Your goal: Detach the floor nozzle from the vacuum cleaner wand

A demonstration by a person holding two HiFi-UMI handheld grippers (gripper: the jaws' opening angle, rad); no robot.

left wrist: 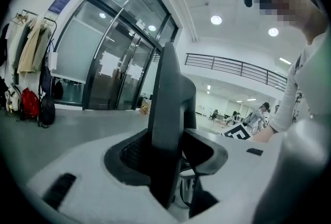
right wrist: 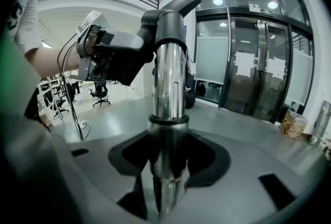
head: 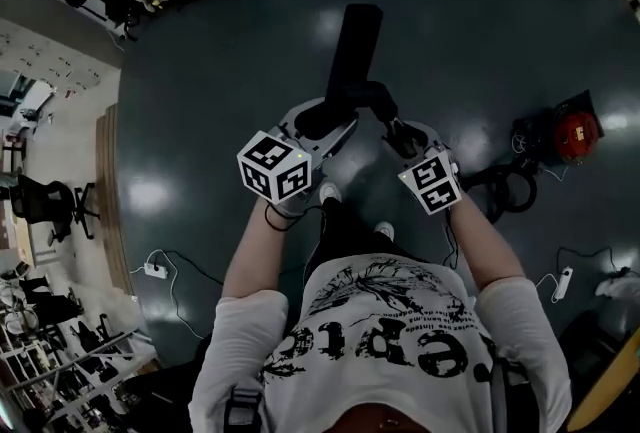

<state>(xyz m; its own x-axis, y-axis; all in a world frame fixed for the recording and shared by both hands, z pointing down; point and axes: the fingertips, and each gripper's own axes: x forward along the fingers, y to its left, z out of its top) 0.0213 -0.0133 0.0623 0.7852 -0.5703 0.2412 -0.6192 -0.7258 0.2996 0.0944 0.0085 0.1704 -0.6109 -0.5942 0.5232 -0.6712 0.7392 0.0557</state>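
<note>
Two hand-held grippers are sharing the load. The left hand-held gripper (left wrist: 168, 160) is clamping the dark, flat body of the floor nozzle (left wrist: 168, 109), its jaws part-way closed with the pads pressing on either face. The right hand-held gripper (right wrist: 168, 162) is gripping the chrome wand (right wrist: 168, 83) at a dark collar, its jaws standing fairly wide because the tube is filling them. The whole assembly is hanging in the air in front of the person, above the dark floor (head: 470, 41). The nozzle is pointing away, and its black curved neck (right wrist: 165, 18) is joining the two parts between the grippers. The joint is not yet apart.

Both parts are looking rigid, so nothing is likely to flex or sag under the pull. The polished tube is probably slippery and may slide through the pads on a straight tug, so holding at the collar seems wise. The plastic nozzle is likely light but broad, and holding close to the neck is limiting its leverage. Whether a latch is locking the joint cannot be told.
</note>
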